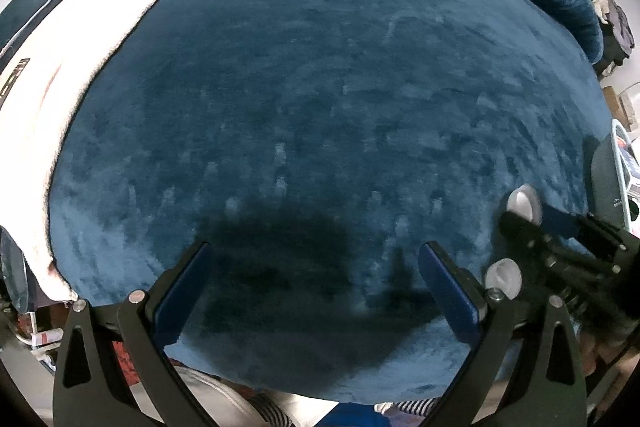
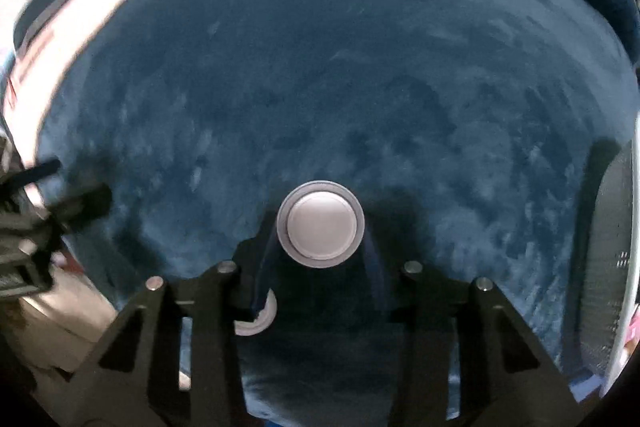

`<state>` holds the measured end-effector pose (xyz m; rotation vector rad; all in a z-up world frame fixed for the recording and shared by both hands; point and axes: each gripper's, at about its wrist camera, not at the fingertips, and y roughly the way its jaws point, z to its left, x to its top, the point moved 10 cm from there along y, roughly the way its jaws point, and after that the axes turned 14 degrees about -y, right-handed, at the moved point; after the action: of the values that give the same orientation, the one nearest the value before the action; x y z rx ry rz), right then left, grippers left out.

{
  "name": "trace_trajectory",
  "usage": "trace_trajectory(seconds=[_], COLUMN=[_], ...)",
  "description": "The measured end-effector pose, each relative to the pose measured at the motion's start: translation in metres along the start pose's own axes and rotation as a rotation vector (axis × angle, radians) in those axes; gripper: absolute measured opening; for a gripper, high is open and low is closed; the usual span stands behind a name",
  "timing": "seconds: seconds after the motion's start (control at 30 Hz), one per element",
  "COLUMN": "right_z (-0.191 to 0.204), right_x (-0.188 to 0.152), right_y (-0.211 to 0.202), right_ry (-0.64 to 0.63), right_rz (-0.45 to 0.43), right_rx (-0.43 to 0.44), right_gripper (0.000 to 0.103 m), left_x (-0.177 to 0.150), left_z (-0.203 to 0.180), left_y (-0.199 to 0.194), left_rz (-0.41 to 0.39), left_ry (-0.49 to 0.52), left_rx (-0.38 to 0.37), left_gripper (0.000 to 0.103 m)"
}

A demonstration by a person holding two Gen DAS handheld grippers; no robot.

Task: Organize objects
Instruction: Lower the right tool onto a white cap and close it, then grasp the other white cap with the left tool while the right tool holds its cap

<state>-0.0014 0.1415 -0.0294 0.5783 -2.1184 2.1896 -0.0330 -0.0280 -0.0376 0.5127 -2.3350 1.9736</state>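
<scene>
Round white cap sits clamped in the right hand-held gripper; left hand-held gripper gapes.

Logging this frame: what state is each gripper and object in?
Left gripper: open, empty, over the blanket.
Right gripper: shut on the white object.
White object: held up off the blanket, round end toward the camera.
Blanket: spread flat, blue.
Basket: at the blanket's right edge; contents hidden.

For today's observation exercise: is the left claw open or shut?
Open. In the left wrist view the left claw has its two blue-padded fingers set wide apart, with only the blue blanket showing between them.
</scene>
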Motion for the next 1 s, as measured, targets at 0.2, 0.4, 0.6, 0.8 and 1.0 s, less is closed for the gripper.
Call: trace_trajectory(seconds=[0.2, 0.4, 0.6, 0.8, 1.0], right_z=[-0.036, -0.063, -0.064, -0.065, -0.066], right_x=[-0.011, -0.027, -0.030, -0.033, -0.040], right_y=[-0.014, -0.014, -0.016, -0.014, -0.019], right_ry=[0.168, 0.288, 0.297, 0.291, 0.285], right_rz=[-0.009, 0.006, -0.002, 0.000, 0.000], right_rx=[0.001, 0.019, 0.032, 0.044, 0.048], right_gripper=[0.042, 0.042, 0.042, 0.042, 0.042], left_x=[-0.012, -0.043, -0.066, -0.067, -0.049], left_z=[-0.031, -0.078, -0.110, -0.123, -0.122], left_y=[-0.003, 0.003, 0.011, 0.020, 0.026], left_rz=[-0.003, 0.020, 0.029, 0.037, 0.004], left_ry=[0.081, 0.208, 0.310, 0.327, 0.294], left_rx=[-0.042, -0.083, -0.098, -0.108, -0.108], left_gripper=[0.102, 0.101, 0.092, 0.075, 0.038])
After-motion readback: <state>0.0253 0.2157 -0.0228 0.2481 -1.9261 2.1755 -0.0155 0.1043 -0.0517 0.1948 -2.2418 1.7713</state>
